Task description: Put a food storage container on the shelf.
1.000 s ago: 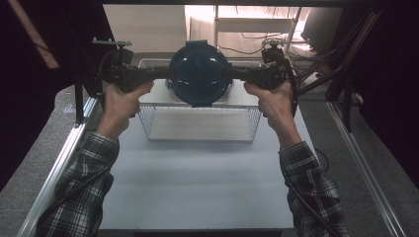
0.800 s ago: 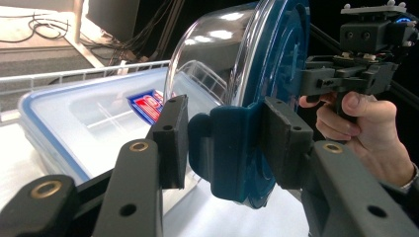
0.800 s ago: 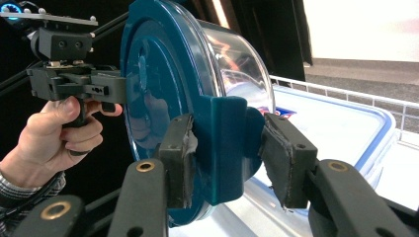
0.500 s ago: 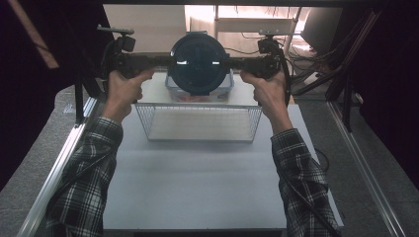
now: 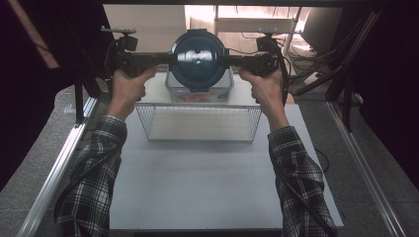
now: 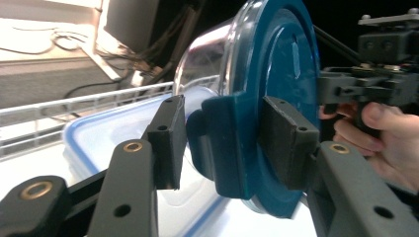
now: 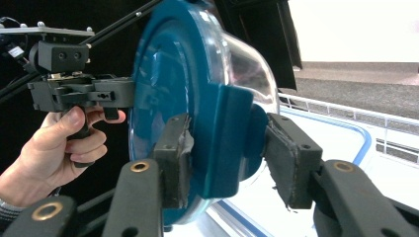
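A person holds a round glass bowl with a blue lid (image 5: pixel 198 58) up in the air between two grippers. The left gripper (image 6: pixel 225 140) has its two black jaws squeezed on a blue clip tab (image 6: pixel 232 143) at the edge of the lid, one pad on each side of the tab. The right gripper (image 7: pixel 230 160) does the same on the blue tab (image 7: pixel 225 143) at the other edge, with the tab caught between its two pads. The bowl is turned on its side, so the flat blue lid faces the person and the clear glass part points away. Below and just past the jaws sits a clear box with a blue-edged lid (image 6: pixel 113 143). A wire basket (image 5: pixel 200 123) stands on the white table (image 5: pixel 207 187), nearer to the person than the box.
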Motion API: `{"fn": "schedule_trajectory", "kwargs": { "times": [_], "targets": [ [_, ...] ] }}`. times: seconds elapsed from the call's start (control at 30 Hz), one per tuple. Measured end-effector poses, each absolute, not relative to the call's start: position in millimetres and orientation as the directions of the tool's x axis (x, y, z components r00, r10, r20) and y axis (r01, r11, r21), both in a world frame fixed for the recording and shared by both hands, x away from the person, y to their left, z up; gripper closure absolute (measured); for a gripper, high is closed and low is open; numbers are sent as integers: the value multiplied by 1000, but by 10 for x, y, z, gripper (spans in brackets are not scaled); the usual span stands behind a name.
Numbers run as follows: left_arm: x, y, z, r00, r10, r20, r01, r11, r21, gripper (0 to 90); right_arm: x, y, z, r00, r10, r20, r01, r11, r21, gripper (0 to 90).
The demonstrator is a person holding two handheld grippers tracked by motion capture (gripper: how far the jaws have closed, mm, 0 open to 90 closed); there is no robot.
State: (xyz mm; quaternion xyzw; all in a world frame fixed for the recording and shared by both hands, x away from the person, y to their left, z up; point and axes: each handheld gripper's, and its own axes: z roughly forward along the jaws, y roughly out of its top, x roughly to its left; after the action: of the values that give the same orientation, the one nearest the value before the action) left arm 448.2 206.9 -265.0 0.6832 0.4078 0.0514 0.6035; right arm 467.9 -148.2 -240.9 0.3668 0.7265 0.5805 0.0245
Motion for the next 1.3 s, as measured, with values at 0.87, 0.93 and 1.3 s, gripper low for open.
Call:
{"fn": "schedule_trajectory", "kwargs": {
  "times": [0.87,0.93,1.3],
  "targets": [
    [4238,2110,-2720,625,695,-355,450,51,892,723,4333,-1613,-2448,-743,621,249,397,110,911,856],
    [4238,2106,-2762,627,688,-364,460,50,887,738,4318,-1577,-2520,-754,612,238,412,159,897,871],
    [4281,2050,-2812,634,682,-364,469,35,882,735,4562,-1474,-2630,-707,668,233,450,169,877,888]
  ]
}}
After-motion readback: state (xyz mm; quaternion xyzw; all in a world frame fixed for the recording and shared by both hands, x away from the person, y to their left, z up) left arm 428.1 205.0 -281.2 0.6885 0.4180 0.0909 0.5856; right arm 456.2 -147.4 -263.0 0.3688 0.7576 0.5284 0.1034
